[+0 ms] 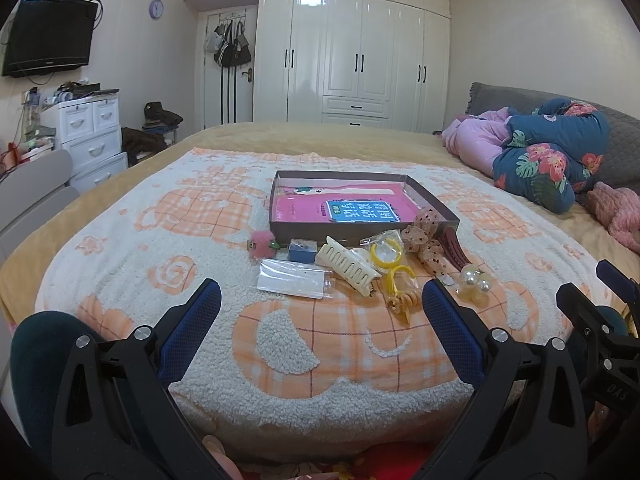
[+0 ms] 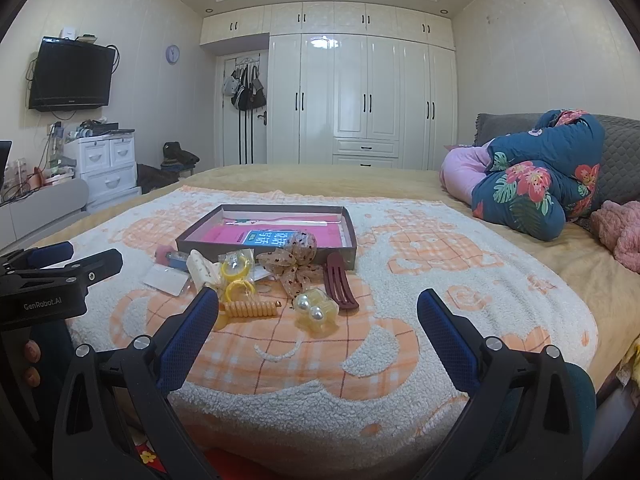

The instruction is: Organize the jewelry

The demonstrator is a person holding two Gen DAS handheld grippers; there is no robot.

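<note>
Both tongs hang wide open and empty over the near edge of an orange-and-white blanket (image 1: 280, 344) on the bed: the left tongs (image 1: 320, 296) in the left wrist view, the right tongs (image 2: 318, 304) in the right. Just beyond the tips lies the jewelry in a loose heap: a cream claw clip (image 1: 348, 266), a yellow spiral hair tie (image 2: 250, 308), a pearl ornament (image 2: 314, 312), a dotted bow (image 2: 294, 264), a maroon hair clip (image 2: 340, 282), a small blue box (image 1: 301, 251). Farther off, touching the heap, sits a shallow open box (image 1: 436, 200) holding a pink booklet (image 1: 304, 210).
</note>
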